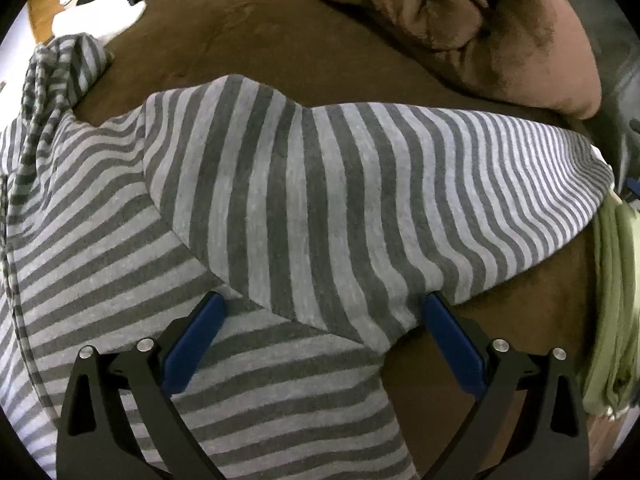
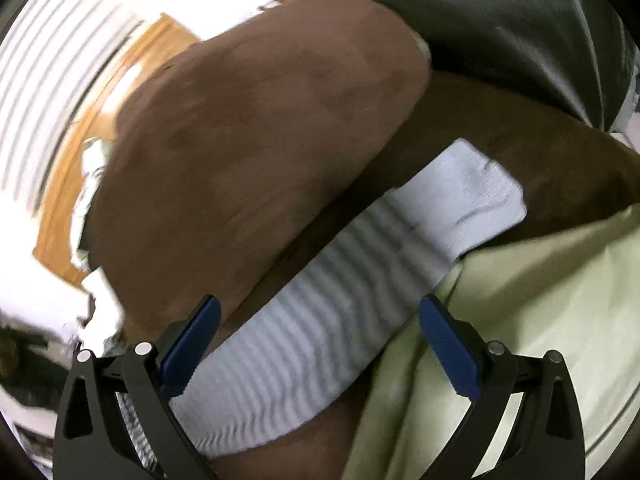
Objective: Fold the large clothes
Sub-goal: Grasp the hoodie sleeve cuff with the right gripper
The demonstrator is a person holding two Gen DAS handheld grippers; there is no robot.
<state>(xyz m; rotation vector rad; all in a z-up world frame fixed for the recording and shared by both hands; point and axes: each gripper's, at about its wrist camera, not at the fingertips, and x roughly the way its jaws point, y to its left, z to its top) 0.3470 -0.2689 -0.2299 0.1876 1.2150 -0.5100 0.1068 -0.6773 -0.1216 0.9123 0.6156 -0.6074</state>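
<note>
No legible writing or labels in either view. Striped grey knit garment [image 1: 280, 208] lies on brown velvety bed cover [image 1: 260, 52], one flap folded diagonally over the body; bunched sleeve at far left. Left gripper [image 1: 324, 308] fingers spread, straddling the fold's near corner, pinching nothing. Right gripper [image 2: 318, 312] fingers spread over a blurred striped sleeve [image 2: 360, 264], between brown pillow [image 2: 248, 140] and pale green cloth [image 2: 540, 300].

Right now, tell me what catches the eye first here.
The striped shirt fills the left wrist view, partly folded on a brown blanket, with the open left gripper over its edge. In the blurred right view, the open right gripper straddles a striped sleeve beside pale green cloth.
</note>
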